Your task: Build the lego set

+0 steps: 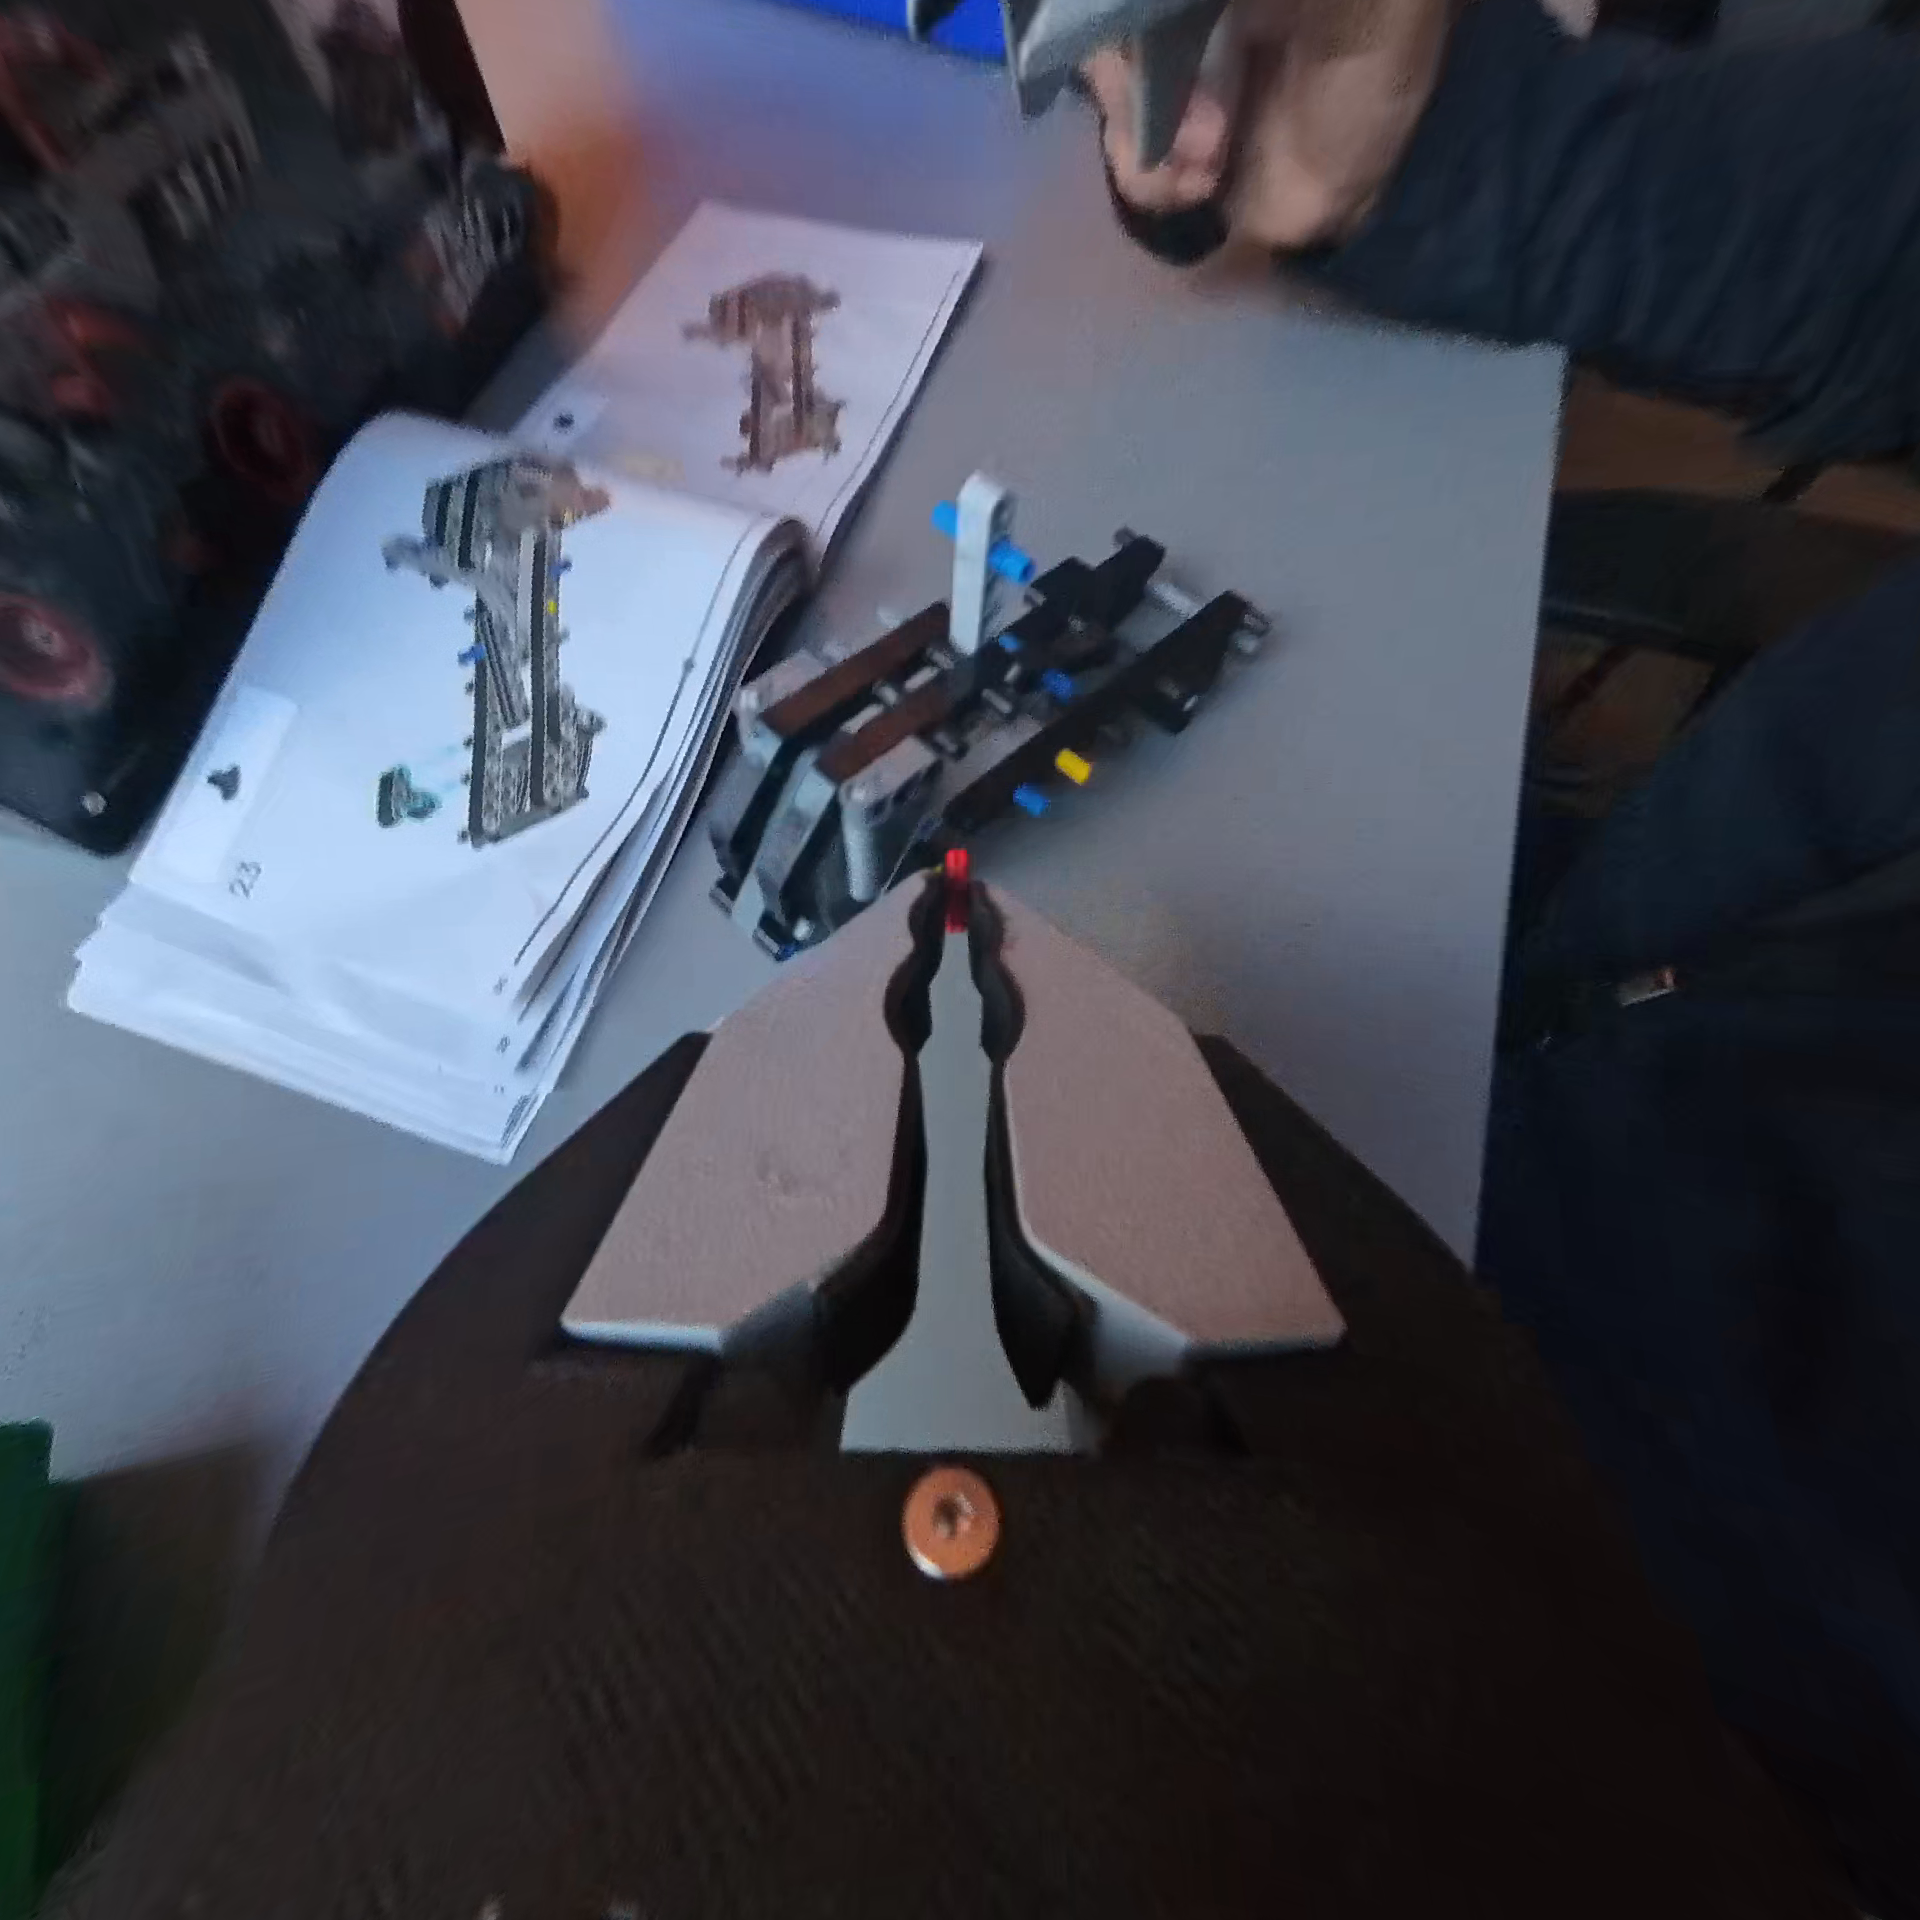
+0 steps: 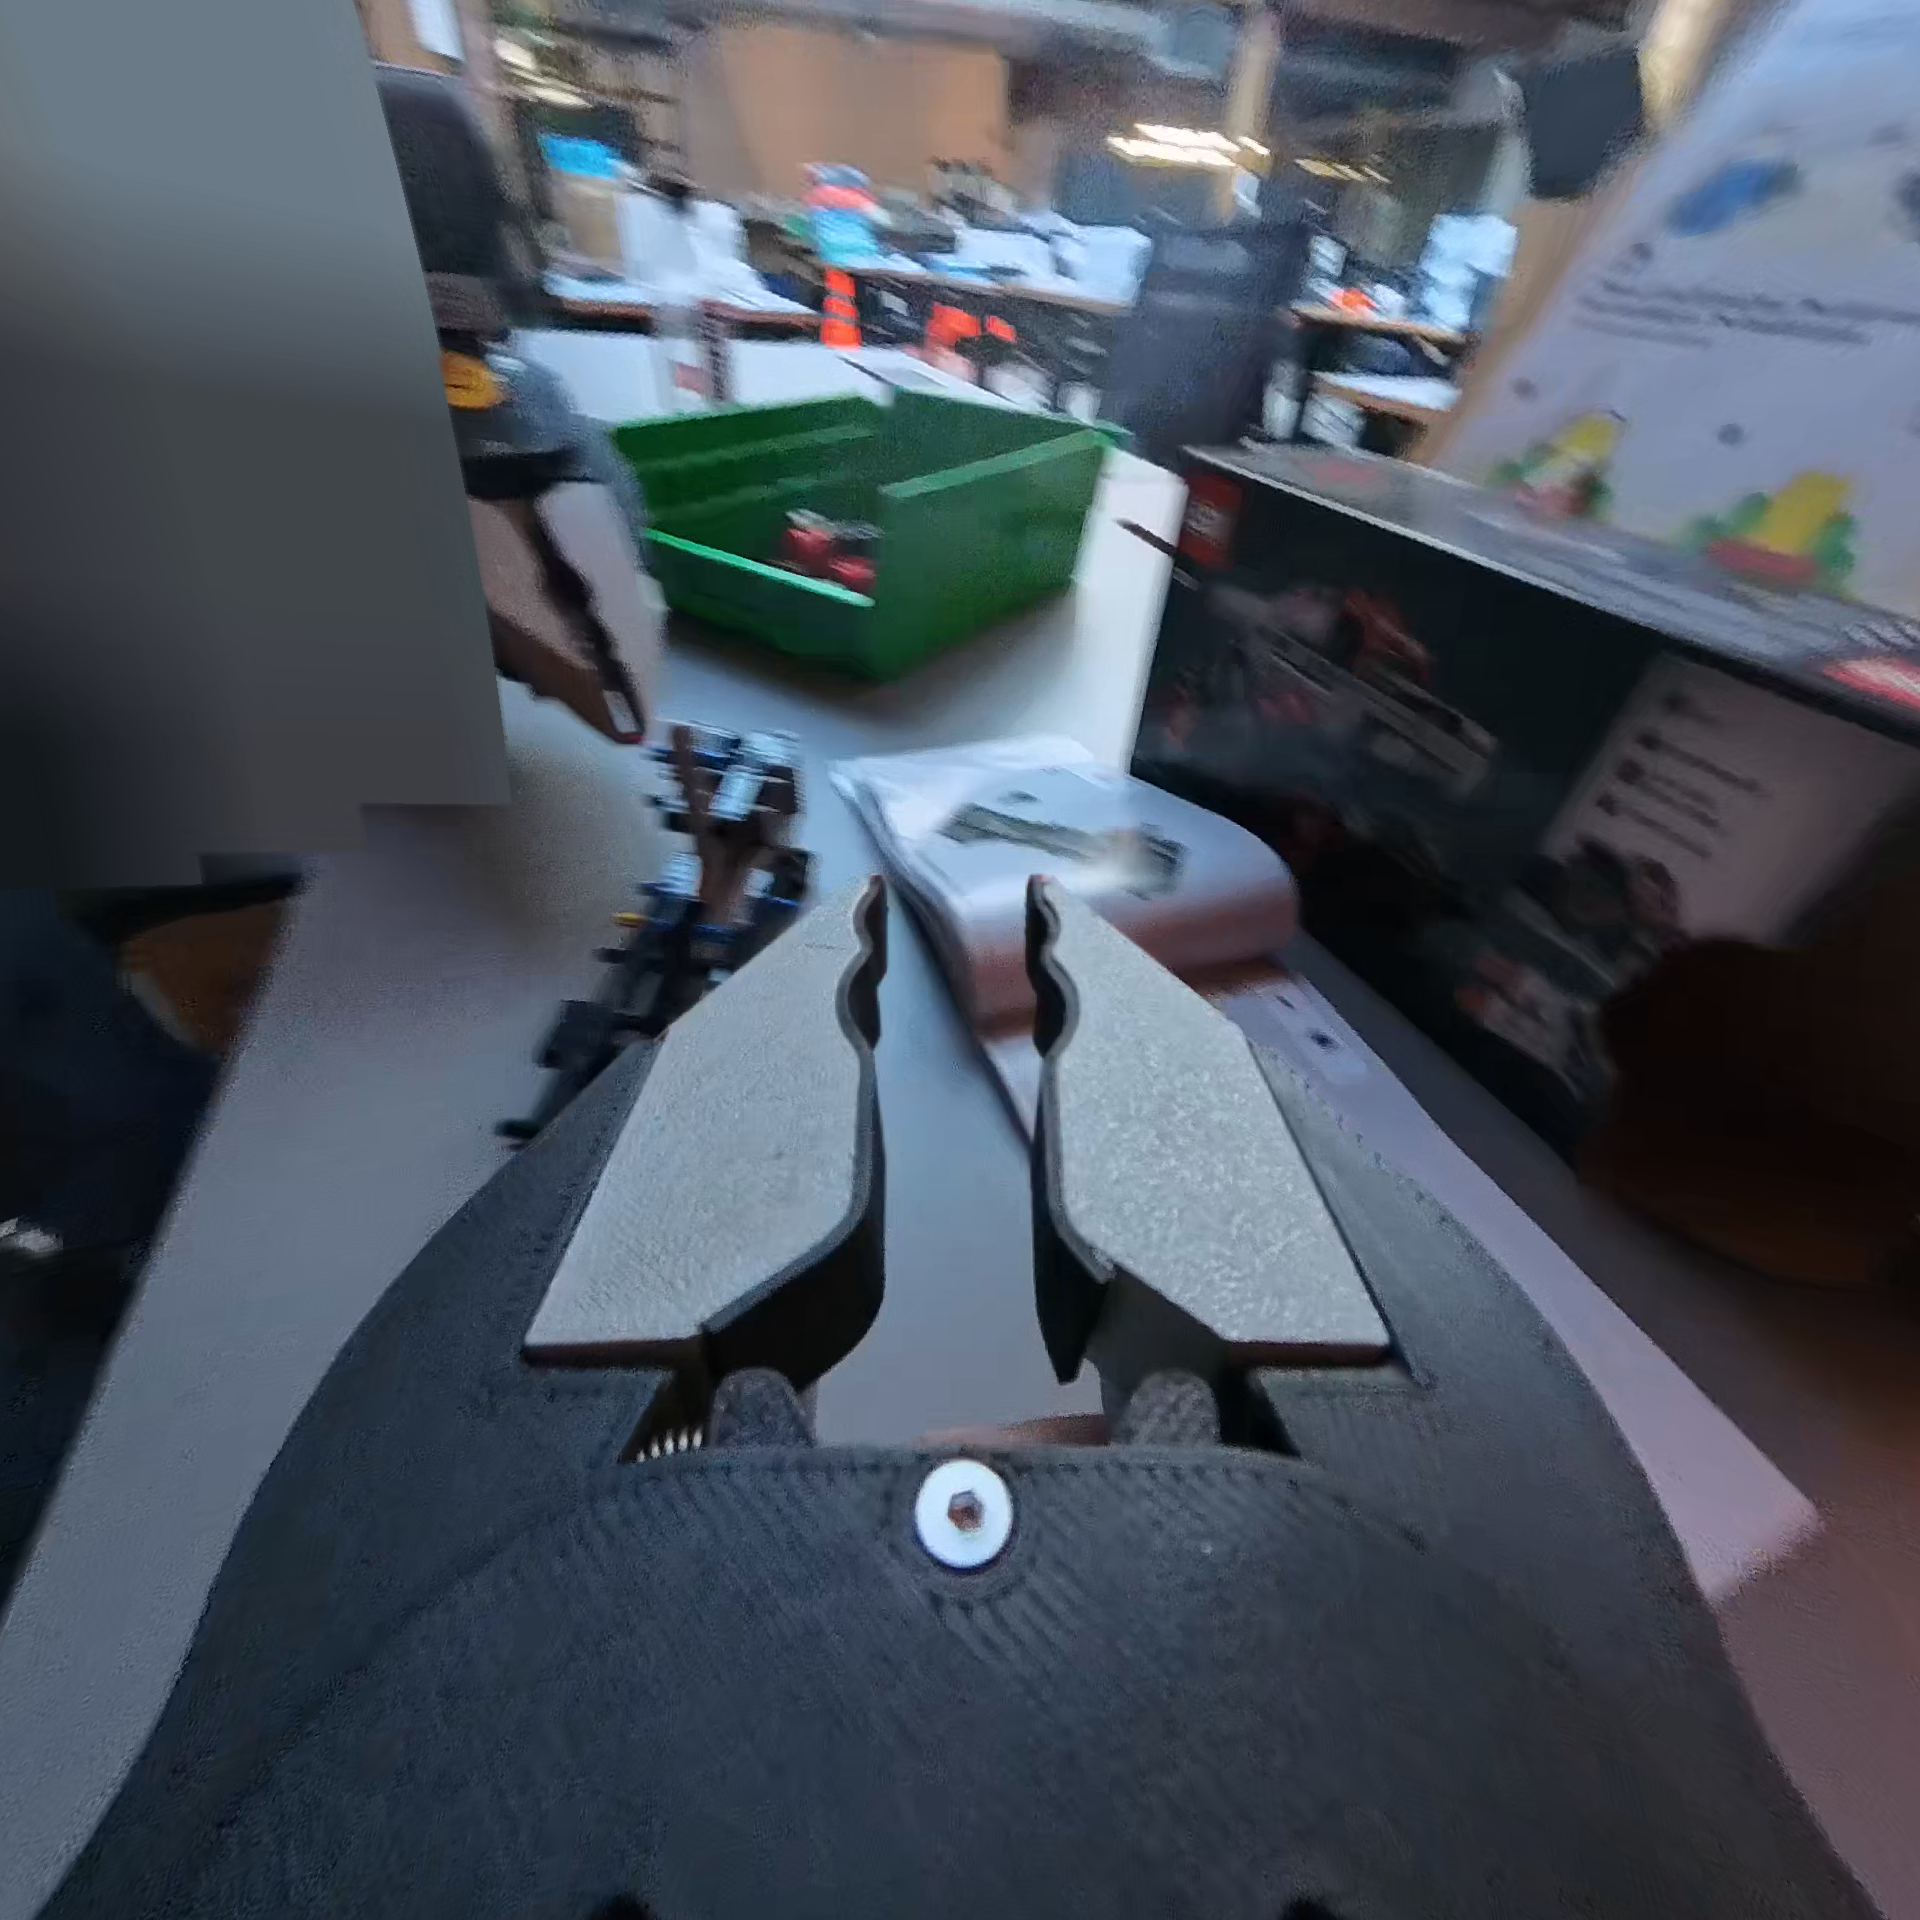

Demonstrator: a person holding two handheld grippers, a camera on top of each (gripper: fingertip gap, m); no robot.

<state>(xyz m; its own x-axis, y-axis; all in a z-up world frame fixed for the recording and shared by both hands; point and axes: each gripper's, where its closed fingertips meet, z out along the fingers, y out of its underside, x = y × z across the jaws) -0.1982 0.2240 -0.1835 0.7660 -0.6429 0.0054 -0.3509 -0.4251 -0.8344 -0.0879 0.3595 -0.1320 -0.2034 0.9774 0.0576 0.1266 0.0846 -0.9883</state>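
Pinching a red pin (image 1: 956, 891), left gripper (image 1: 954, 906) nears model (image 1: 977, 707)

Your left gripper (image 1: 956, 904) has two flat, pale fingers (image 1: 790, 1143) that taper to a point, each lined on its inner edge with wavy black rubber pads. They sit in a dark, ribbed, 3D-printed body with one copper-toned screw (image 1: 951, 1522) at lower centre. Your right gripper (image 2: 956, 914) is built the same: grainy grey fingers (image 2: 727, 1153), scalloped black pads, black carbon-look body, a silver hex screw (image 2: 963, 1512). At the upper right of the left wrist view, you wear a dark sleeve (image 1: 1662, 208).
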